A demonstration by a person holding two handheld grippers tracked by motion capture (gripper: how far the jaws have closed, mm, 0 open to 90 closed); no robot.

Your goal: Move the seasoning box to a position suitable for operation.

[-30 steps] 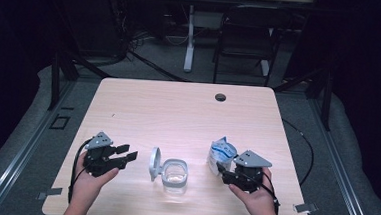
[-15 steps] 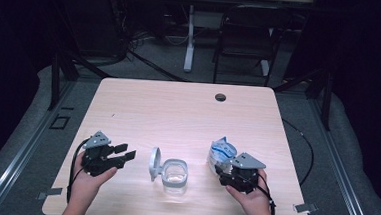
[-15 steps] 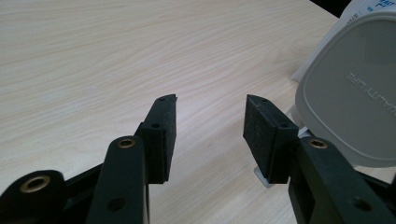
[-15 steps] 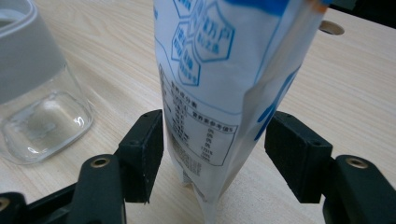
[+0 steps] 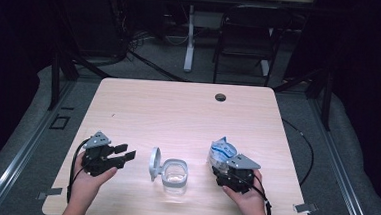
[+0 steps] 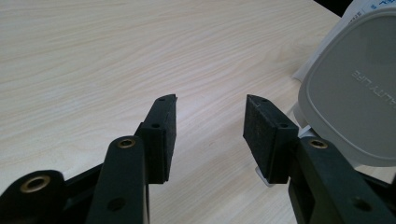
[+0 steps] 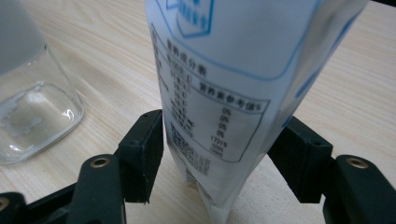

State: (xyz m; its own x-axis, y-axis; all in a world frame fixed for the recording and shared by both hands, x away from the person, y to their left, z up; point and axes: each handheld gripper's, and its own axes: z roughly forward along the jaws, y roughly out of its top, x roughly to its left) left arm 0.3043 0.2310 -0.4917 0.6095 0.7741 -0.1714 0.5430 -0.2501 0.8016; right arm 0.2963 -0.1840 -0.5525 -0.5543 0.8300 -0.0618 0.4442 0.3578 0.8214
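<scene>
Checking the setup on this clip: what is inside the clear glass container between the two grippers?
The glass container stands with its grey lid flipped up. Through the clear wall in the right gripper view, only a whitish smear shows at the bottom; whether that is residue or reflection cannot be told.

Both the left gripper and the right gripper are black, each topped by a grey three-cornered plate, with a black cable trailing back along the wrist; the flat black jaws carry brass-coloured rivets and small screw holes; forearms are bare
</scene>
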